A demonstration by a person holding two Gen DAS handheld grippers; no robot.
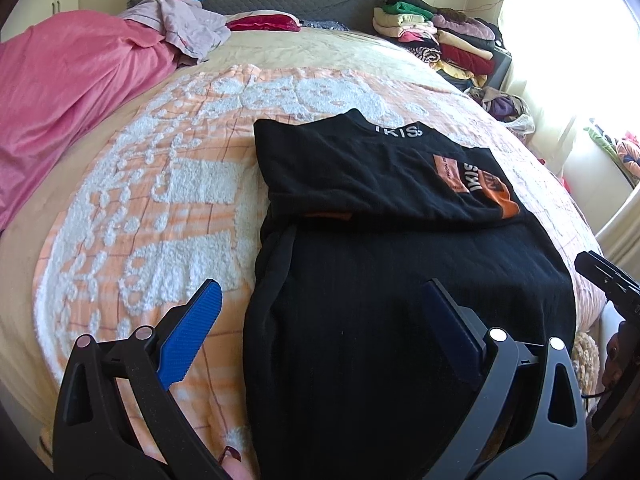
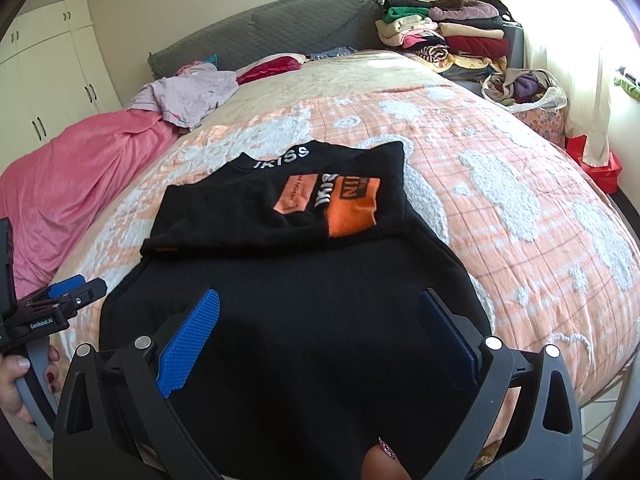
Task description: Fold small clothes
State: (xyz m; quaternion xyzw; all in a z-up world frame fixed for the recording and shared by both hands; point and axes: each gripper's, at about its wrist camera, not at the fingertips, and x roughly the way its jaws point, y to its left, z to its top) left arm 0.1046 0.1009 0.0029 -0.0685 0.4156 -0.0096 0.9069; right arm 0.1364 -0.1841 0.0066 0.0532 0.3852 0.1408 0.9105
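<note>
A black sweater (image 1: 380, 272) with orange patches and white "IKISS" lettering lies on the bed, its upper part folded over the lower body. It also shows in the right wrist view (image 2: 288, 280). My left gripper (image 1: 320, 300) is open and empty, above the sweater's near left edge. My right gripper (image 2: 320, 308) is open and empty, above the sweater's near hem. The right gripper's body shows at the right edge of the left wrist view (image 1: 608, 280); the left gripper shows at the left of the right wrist view (image 2: 60, 300).
The bed has an orange and white textured blanket (image 1: 160, 184). A pink sheet (image 1: 60, 92) and lilac garment (image 1: 188, 28) lie at the far left. Stacks of folded clothes (image 2: 452, 36) and a bag of clothes (image 2: 524, 88) stand at the far right.
</note>
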